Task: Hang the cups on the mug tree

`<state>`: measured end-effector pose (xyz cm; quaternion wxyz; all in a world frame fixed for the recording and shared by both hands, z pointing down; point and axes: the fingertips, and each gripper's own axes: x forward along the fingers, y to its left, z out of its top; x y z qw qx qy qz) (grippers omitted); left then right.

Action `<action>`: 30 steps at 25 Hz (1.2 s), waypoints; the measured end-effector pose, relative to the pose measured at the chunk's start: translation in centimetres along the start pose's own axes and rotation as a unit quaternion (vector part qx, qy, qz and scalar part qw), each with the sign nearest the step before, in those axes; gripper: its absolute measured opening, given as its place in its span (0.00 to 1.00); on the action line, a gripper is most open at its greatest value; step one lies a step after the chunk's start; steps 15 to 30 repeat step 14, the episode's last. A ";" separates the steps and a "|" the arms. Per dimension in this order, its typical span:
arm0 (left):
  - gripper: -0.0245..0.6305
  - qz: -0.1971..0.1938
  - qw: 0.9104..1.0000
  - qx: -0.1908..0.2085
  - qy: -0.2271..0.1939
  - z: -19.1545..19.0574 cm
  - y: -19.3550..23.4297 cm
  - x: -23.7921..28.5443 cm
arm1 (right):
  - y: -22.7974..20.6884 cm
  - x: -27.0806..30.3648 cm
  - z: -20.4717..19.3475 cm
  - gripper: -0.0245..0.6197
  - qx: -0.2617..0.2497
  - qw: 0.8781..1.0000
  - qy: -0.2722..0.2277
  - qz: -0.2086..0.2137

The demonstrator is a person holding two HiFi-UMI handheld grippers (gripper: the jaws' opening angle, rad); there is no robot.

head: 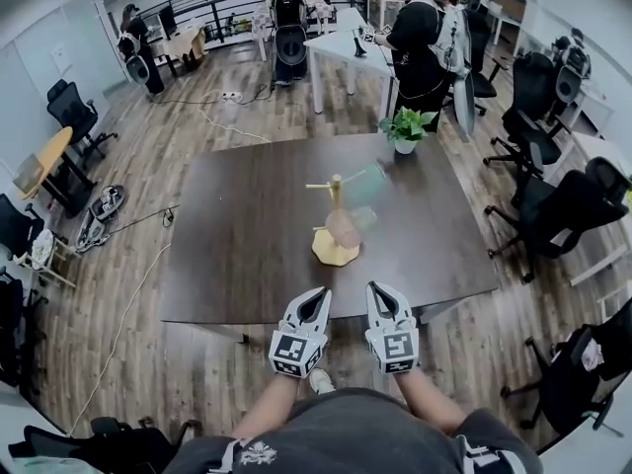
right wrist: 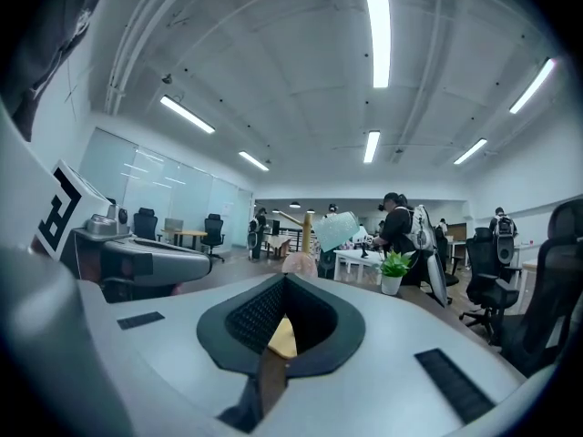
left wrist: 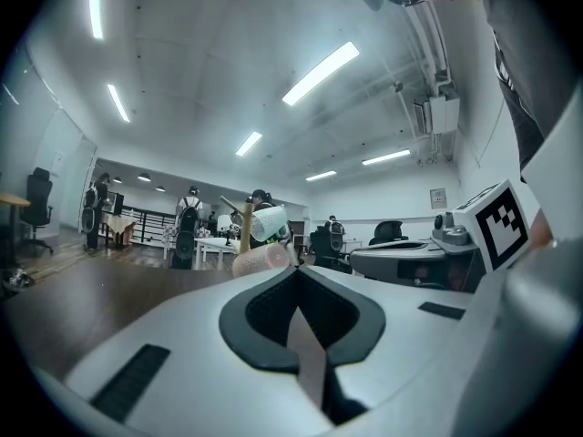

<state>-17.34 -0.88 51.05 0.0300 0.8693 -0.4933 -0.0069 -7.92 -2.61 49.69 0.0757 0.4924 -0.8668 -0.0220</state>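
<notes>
A wooden mug tree (head: 335,227) stands mid-table on a round yellow base. A pale green cup (head: 367,179) hangs on its upper right peg and a pink cup (head: 343,228) hangs low by the post. Both grippers hover side by side over the near table edge, well short of the tree. My left gripper (head: 315,298) is shut with nothing in it, and so is my right gripper (head: 380,292). In the left gripper view the jaws (left wrist: 296,269) meet, with the pink cup (left wrist: 260,260) and green cup (left wrist: 270,222) beyond. The right gripper (right wrist: 285,277) points at the same tree (right wrist: 308,230).
The dark brown table (head: 227,235) has a potted plant (head: 406,128) at its far right corner. Black office chairs (head: 563,210) stand to the right. A person (head: 420,38) stands beyond the table by a white desk (head: 336,42). Cables lie on the wooden floor at the left.
</notes>
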 end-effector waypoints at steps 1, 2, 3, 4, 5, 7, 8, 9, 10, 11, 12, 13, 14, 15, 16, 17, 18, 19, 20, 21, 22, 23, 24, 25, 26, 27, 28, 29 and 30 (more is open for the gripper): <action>0.04 0.001 1.000 0.001 0.000 0.1 -0.6 -0.1 | -0.2 -0.5 0.0 0.08 0.000 1.000 -0.001 0.001; 0.04 0.002 1.000 0.002 0.000 0.1 -1.2 -0.3 | -0.3 -1.0 0.0 0.08 -0.001 1.000 -0.001 0.003; 0.04 0.004 1.000 0.003 0.000 0.1 -1.7 -0.4 | -0.5 -1.4 0.0 0.08 0.000 1.000 -0.002 0.006; 0.04 0.005 1.000 0.004 0.000 0.2 -2.3 -0.4 | -0.6 -1.8 0.0 0.08 0.001 1.000 -0.002 0.010; 0.04 0.006 1.000 0.004 0.001 0.2 -2.7 -0.4 | -0.7 -2.1 0.0 0.08 0.003 1.000 -0.001 0.012; 0.04 0.009 1.000 0.006 0.002 0.1 -3.7 -0.5 | -1.1 -2.9 -0.4 0.08 0.003 1.000 0.001 0.015; 0.04 0.009 1.000 0.008 0.003 0.0 -4.1 -0.7 | -1.2 -3.3 -0.6 0.08 0.003 1.000 0.001 0.017; 0.04 0.010 1.000 0.012 0.006 0.0 -4.6 -0.8 | -1.2 -3.6 -0.7 0.08 0.004 1.000 0.002 0.019; 0.04 0.010 1.000 0.018 0.008 -0.1 -5.0 -0.9 | -1.2 -3.8 -0.7 0.08 0.007 1.000 0.004 0.020; 0.04 0.009 1.000 0.024 0.010 -0.1 -5.4 -1.1 | -1.1 -4.1 -0.8 0.08 0.009 1.000 0.006 0.021; 0.04 0.008 0.999 0.029 0.012 -0.2 -5.9 -1.2 | -1.1 -4.4 -0.9 0.08 0.011 1.000 0.008 0.021; 0.04 0.007 0.999 0.033 0.013 -0.2 -6.3 -1.4 | -1.2 -4.7 -1.1 0.08 0.013 1.000 0.010 0.021; 0.04 0.006 0.999 0.036 0.014 -0.2 -6.7 -1.5 | -1.2 -5.1 -1.4 0.08 0.014 1.000 0.013 0.020; 0.04 0.006 0.999 0.036 0.014 -0.2 -6.7 -1.5 | -1.2 -5.1 -1.4 0.08 0.014 1.000 0.013 0.020; 0.04 0.006 0.999 0.036 0.014 -0.2 -6.7 -1.5 | -1.2 -5.1 -1.4 0.08 0.014 1.000 0.013 0.020; 0.04 0.006 0.999 0.036 0.014 -0.2 -6.7 -1.5 | -1.2 -5.1 -1.4 0.08 0.014 1.000 0.013 0.020; 0.04 0.006 0.999 0.036 0.014 -0.2 -6.7 -1.5 | -1.2 -5.1 -1.4 0.08 0.014 1.000 0.013 0.020; 0.04 0.006 0.999 0.036 0.014 -0.2 -6.7 -1.5 | -1.2 -5.1 -1.4 0.08 0.014 1.000 0.013 0.020; 0.04 0.006 0.999 0.036 0.014 -0.2 -6.7 -1.5 | -1.2 -5.1 -1.4 0.08 0.014 1.000 0.013 0.020; 0.04 0.006 0.999 0.036 0.014 -0.2 -6.7 -1.5 | -1.2 -5.1 -1.4 0.08 0.014 1.000 0.013 0.020; 0.04 0.006 0.999 0.036 0.014 -0.2 -6.7 -1.5 | -1.2 -5.1 -1.4 0.08 0.014 1.000 0.013 0.020; 0.04 0.006 0.999 0.036 0.014 -0.2 -6.7 -1.5 | -1.2 -5.1 -1.4 0.08 0.014 1.000 0.013 0.020; 0.04 0.006 0.999 0.036 0.014 -0.2 -6.7 -1.5 | -1.2 -5.1 -1.4 0.08 0.014 1.000 0.013 0.020; 0.04 0.006 0.999 0.036 0.014 -0.2 -6.7 -1.5 | -1.2 -5.1 -1.4 0.08 0.014 1.000 0.013 0.020; 0.04 0.006 0.999 0.036 0.014 -0.2 -6.7 -1.5 | -1.2 -5.1 -1.4 0.08 0.014 1.000 0.013 0.020; 0.04 0.006 0.999 0.036 0.014 -0.2 -6.7 -1.5 | -1.2 -5.1 -1.4 0.08 0.014 1.000 0.013 0.020; 0.04 0.006 0.999 0.036 0.014 -0.2 -6.7 -1.5 | -1.2 -5.1 -1.4 0.08 0.014 1.000 0.013 0.020; 0.04 0.006 0.999 0.036 0.014 -0.2 -6.7 -1.5 | -1.2 -5.1 -1.4 0.08 0.014 1.000 0.013 0.020; 0.04 0.006 0.999 0.036 0.014 -0.2 -6.7 -1.5 | -1.2 -5.1 -1.4 0.08 0.014 1.000 0.013 0.020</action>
